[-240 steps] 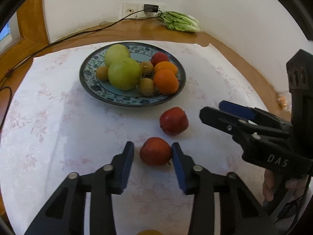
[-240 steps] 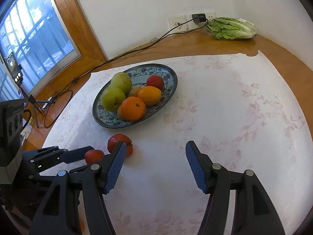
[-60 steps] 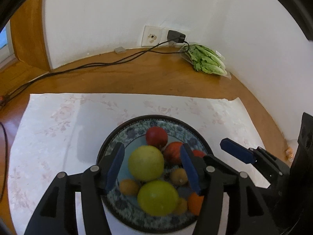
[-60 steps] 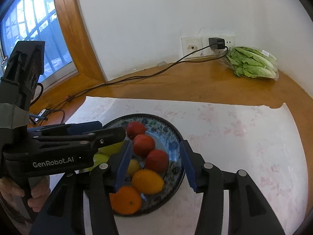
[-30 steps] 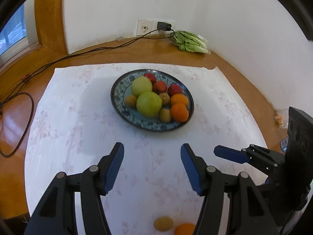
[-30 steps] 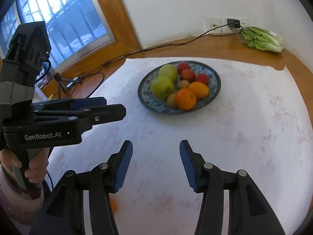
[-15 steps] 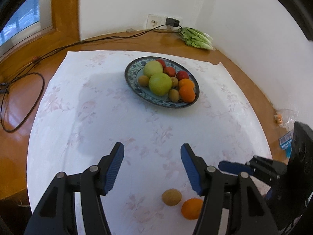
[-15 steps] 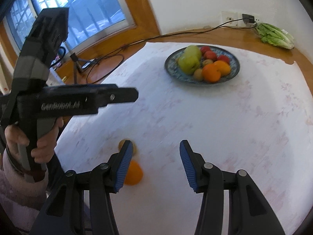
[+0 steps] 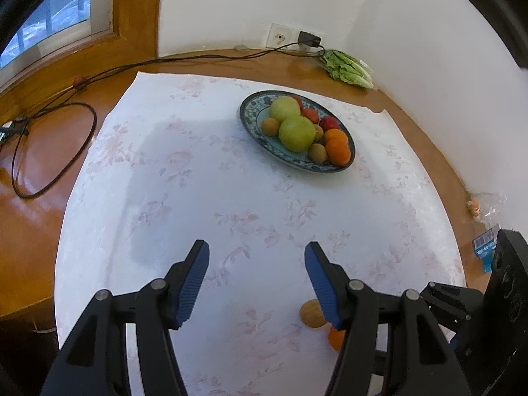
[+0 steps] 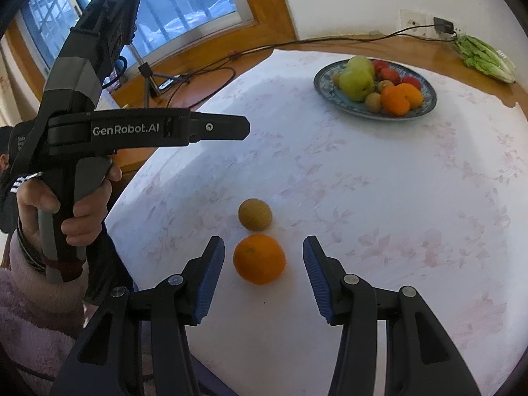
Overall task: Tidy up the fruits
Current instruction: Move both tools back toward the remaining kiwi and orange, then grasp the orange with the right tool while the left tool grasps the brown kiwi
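Both tools have pulled back from the plate point(image 10: 374, 116); the right tool point(image 10: 264, 275), wide open and empty, now brackets the orange point(image 10: 259, 258). Left tool point(image 9: 255, 282) gapes empty too. Firm, round, likely to roll: grip its widest middle.

Right gripper point(image 10: 264, 265): jaws wide apart, flanking an orange point(image 10: 259, 259) on the worktop point(image 10: 379, 198) without contact. A kiwi point(image 10: 255, 214) lies just beyond the orange. Left gripper point(image 10: 246, 127) hangs above the worktop's left edge, well short of the fruit plate point(image 10: 425, 105).
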The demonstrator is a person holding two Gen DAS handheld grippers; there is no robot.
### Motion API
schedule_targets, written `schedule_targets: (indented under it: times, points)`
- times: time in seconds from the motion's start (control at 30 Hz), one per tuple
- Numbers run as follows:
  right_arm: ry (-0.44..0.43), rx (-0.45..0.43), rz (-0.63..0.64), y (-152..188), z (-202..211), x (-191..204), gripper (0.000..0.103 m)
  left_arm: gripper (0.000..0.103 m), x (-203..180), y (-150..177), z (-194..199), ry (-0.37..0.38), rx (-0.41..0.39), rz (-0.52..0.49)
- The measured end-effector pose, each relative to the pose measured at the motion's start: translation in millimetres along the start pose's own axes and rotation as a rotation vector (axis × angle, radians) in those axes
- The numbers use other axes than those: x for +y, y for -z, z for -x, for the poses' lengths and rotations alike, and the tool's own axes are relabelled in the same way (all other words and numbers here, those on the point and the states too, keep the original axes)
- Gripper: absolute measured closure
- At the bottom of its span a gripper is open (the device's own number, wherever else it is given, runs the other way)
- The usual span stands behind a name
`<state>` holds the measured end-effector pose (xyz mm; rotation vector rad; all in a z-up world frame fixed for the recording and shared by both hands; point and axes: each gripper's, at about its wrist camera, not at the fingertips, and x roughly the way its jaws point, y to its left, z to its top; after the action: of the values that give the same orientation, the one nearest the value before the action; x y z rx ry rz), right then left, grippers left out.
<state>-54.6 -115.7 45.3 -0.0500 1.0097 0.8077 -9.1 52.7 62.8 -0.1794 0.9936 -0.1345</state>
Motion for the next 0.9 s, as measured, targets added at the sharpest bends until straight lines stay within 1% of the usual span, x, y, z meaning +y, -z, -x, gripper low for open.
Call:
schedule_targets:
  times: [0.2, 0.4, 0.57, 0.63, 0.73, 0.83, 0.9]
  points:
    - [-0.010, 0.040, 0.010, 2.4, -11.6, 3.5, 0.052, 0.040, 4.0, 2.4, -4.2, 0.001, 0.006, 0.015]
    - [-0.002, 0.052, 0.015, 3.0, -15.2, 2.7, 0.064, 0.040, 4.3, 4.6, -8.0, 0.004, 0.016, 0.017]
    - [-0.001, 0.047, 0.016, 3.8, -15.6, 1.8, 0.065, 0.040, 0.8, 6.1, -10.9, 0.008, 0.025, 0.010]
    - [0.000, 0.040, 0.014, 3.9, -13.6, 0.9, 0.065, 0.040, -0.5, 6.7, -11.6, 0.010, 0.029, 0.006]
    - [0.012, 0.001, 0.003, 1.8, -4.6, -3.8, 0.065, 0.040, -2.9, 7.5, -12.1, 0.023, 0.041, 0.008]
    - [0.054, -0.037, -0.023, -1.3, 4.8, -16.0, 0.065, 0.040, -6.7, 9.1, -12.0, 0.035, 0.049, 0.004]
    - [0.080, -0.046, -0.046, -1.8, 7.7, -24.2, 0.065, 0.040, -11.2, 11.4, -10.6, 0.033, 0.052, -0.007]
